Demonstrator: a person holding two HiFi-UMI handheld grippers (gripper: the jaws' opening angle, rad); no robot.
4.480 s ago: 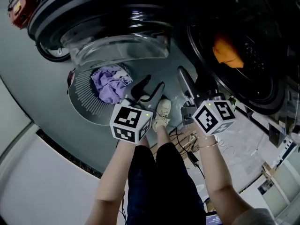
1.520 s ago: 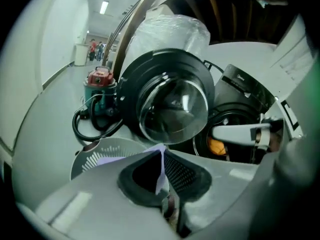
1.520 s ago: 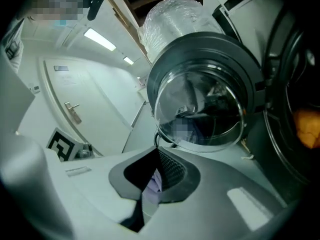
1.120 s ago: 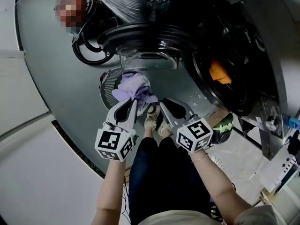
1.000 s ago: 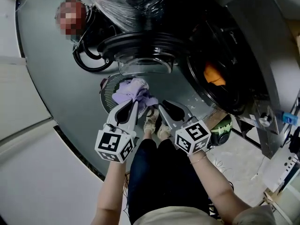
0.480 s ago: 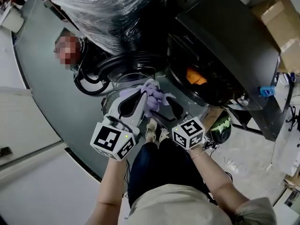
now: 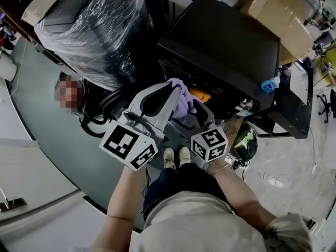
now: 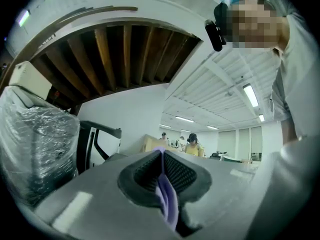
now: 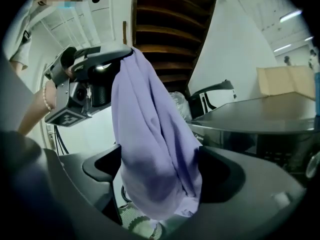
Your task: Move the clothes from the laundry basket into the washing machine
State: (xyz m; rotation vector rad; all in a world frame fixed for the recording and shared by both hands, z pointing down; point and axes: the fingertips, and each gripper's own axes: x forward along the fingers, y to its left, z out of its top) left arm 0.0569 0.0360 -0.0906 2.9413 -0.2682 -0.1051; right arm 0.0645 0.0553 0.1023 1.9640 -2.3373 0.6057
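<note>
Cloth of lavender colour (image 7: 182,96) hangs in the air in front of the black washing machine (image 7: 226,46), bunched at the tip of the left tool (image 7: 172,90). In the left gripper view that tool (image 8: 162,155) has its ribbed pads pressed together on a thin fold of the cloth (image 8: 168,204). In the right gripper view the cloth (image 9: 150,134) drops as a long tube from the left tool (image 9: 107,59) at 11 o'clock and hangs between the widely parted jaws of the right tool (image 9: 160,166). It fills most of the gap, and I cannot tell whether it touches either pad. Below its hem, at 6 o'clock, shows the pale slatted rim of the laundry basket (image 9: 136,223).

In the head view the dark right tool (image 7: 195,111) sits just at 4 o'clock of the cloth, between it and the machine's front. An orange garment (image 7: 199,95) shows in the machine's opening just at 3 o'clock of the cloth. A plastic-wrapped appliance (image 7: 97,30) stands at 10 o'clock. A cardboard box (image 7: 278,14) lies on the machine's top towards 1 o'clock, and a blue bottle (image 7: 270,83) stands near the machine's corner at 3 o'clock. A green rounded object (image 7: 244,144) rests on the floor at 4 o'clock. The person's pale shoes (image 7: 174,157) are at 6 o'clock.
</note>
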